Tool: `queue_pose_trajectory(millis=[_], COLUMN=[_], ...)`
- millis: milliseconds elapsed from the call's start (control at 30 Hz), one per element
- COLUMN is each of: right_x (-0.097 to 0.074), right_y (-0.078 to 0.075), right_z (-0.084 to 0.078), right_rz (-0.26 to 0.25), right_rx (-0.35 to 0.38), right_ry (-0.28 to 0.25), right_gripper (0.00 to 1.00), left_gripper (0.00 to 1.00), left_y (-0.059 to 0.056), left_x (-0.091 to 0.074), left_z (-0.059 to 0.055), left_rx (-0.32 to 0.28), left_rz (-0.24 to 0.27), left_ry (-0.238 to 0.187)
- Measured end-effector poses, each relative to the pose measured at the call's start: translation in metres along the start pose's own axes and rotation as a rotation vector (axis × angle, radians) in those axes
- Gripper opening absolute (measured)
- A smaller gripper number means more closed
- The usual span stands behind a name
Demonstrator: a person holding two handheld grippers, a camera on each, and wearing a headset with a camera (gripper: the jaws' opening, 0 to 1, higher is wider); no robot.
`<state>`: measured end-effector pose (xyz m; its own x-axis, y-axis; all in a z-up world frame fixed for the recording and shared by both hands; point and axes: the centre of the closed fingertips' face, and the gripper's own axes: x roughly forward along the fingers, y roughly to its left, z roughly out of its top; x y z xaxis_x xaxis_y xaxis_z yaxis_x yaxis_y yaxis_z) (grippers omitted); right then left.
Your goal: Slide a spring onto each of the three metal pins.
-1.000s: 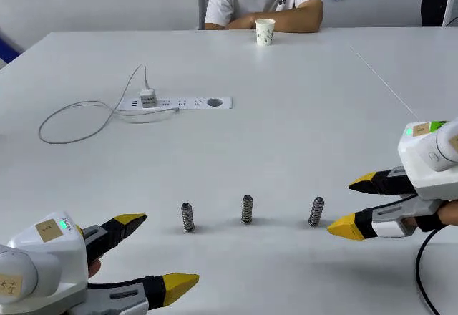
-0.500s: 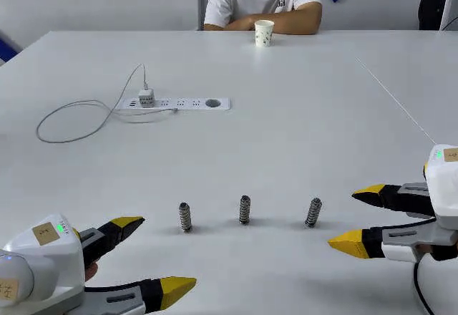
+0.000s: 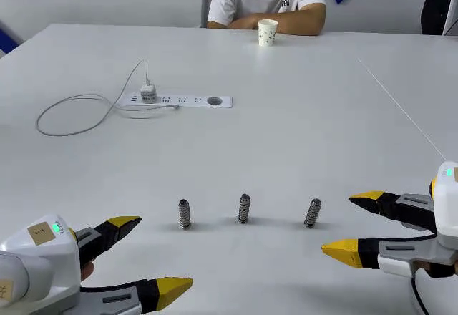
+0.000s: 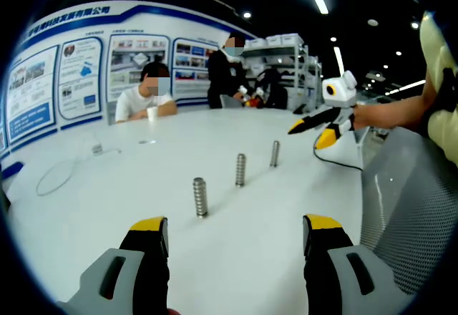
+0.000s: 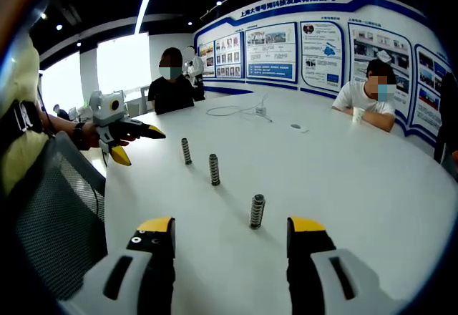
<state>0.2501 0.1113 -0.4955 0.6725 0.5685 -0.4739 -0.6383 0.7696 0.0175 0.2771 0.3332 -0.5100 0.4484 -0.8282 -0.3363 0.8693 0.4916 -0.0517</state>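
Note:
Three metal pins stand in a row on the white table, each with a spring around it: the left one (image 3: 184,214), the middle one (image 3: 245,208) and the right one (image 3: 313,212). They also show in the left gripper view (image 4: 200,197) and the right gripper view (image 5: 257,211). My left gripper (image 3: 147,256) is open at the bottom left, its yellow-tipped jaws empty, a little short of the left pin. My right gripper (image 3: 353,224) is open at the right, just beside the right pin, with nothing held.
A white power strip (image 3: 175,102) with a plugged charger and a looped cable (image 3: 68,111) lies further back. A paper cup (image 3: 267,32) stands at the far edge before a seated person. The table's front edge is near both grippers.
My right gripper has dropped lower and drawn back a little from the right pin. The left gripper has barely moved. The three springs stay in place.

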Motion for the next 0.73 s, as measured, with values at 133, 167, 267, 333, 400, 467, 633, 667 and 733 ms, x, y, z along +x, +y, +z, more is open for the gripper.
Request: queue_pose_trajectory(millis=[133,167,267,333,400,467,633,667,733], right_x=[-0.0016,-0.0020,-0.0025,-0.0019,-0.0018,-0.0012,-0.0010,-0.0008,-0.0002], right_y=[-0.0008,-0.0013,-0.0029,-0.0025,-0.0011,-0.0004,-0.0003,-0.0001,0.0004], right_z=[-0.0014,-0.0013,-0.0010,-0.0024,-0.0017,-0.0015,-0.0015,-0.0013,-0.0013], right_rz=[0.000,0.000,-0.006,-0.004,0.000,0.001,0.003,0.004,0.005], right_rx=[0.009,0.010,0.015,0.010,0.006,0.002,0.006,0.008,0.008], right_ry=[-0.011,-0.014,-0.024,-0.023,-0.022,-0.021,-0.024,-0.025,-0.025], right_gripper=[0.65,0.65,0.65,0.66,0.66,0.66,0.66,0.66,0.66], left_gripper=[0.78,0.78,0.78,0.78,0.78,0.78,0.78,0.78,0.79], left_y=[-0.0014,-0.0017,-0.0025,-0.0035,-0.0043,-0.0048,-0.0048,-0.0042,-0.0032], left_x=[0.0004,0.0005,0.0004,0.0001,-0.0003,-0.0007,-0.0020,-0.0023,-0.0028], left_z=[-0.0006,-0.0010,-0.0016,-0.0021,-0.0025,-0.0028,-0.0020,-0.0016,-0.0008], left_rx=[-0.002,-0.002,-0.003,-0.004,-0.004,-0.007,-0.006,-0.007,-0.009], left_rz=[0.001,0.001,0.000,0.001,0.003,0.005,0.011,0.014,0.018], left_ry=[-0.004,-0.004,-0.005,-0.003,-0.002,-0.002,-0.002,-0.004,-0.006])
